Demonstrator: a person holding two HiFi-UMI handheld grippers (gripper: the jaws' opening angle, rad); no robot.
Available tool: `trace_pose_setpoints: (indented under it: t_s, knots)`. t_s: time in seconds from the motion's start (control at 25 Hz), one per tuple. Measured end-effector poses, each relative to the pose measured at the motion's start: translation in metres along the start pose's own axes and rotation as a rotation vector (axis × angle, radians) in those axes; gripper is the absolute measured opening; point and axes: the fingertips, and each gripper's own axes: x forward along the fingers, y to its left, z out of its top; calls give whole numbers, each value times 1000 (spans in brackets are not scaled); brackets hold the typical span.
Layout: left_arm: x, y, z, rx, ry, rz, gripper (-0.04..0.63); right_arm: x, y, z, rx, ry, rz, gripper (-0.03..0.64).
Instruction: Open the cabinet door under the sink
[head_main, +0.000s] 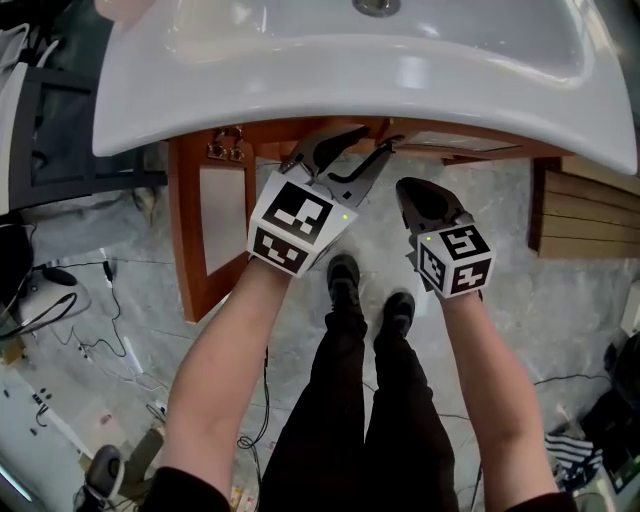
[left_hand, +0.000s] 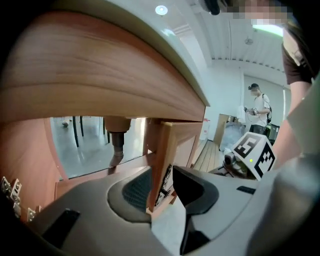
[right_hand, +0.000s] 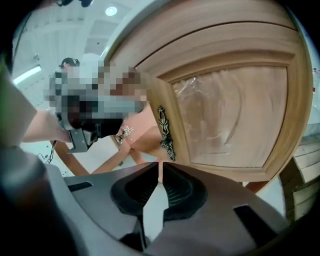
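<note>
The sink (head_main: 300, 90) ran off the head view's top edge and hid most of the cabinet (head_main: 262, 152) beneath. The door (right_hand: 235, 115) was cut by the right gripper view's right side. In the left gripper view its edge covered part of a left claw (left_hand: 162, 186) pad (left_hand: 135, 192), and a person (left_hand: 257, 107) at right was too small to make out.

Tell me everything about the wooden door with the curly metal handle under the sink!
The door is orange-brown wood with a raised frame around a cloudy, pale pane. A dark, curly metal handle runs up and down beside its free edge. It hangs upright under the white sink and stands a little ajar. That free edge carries a black-and-white sticker and sits between the left gripper's open fingers. I can't tell if they touch it.
</note>
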Motion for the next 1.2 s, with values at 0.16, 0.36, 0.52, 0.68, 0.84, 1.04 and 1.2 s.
trace_pose_setpoints:
  t_s: [0.16,0.36,0.52,0.68,0.84,1.04,1.2]
  knots:
    - [1,16,-10,-28,10,18,144,19,-8,18,3,-17,-8,83]
    - [0,29,-24,-48,34,23,143,44,-9,33,66,-44,-27,117]
    - [1,24,-26,-4,50,-2,143,49,-12,33,123,-67,-62,104]
    - [6,12,-16,68,44,-41,144,48,-10,33,100,-67,-50,94]
    - [5,11,-2,70,18,-43,146,48,-9,34,109,-43,-31,94]
    - [0,19,0,21,5,-6,146,45,-9,36,147,-33,-45,101]
    - [-1,20,-3,28,13,1,146,44,-12,37,153,-52,-91,103]
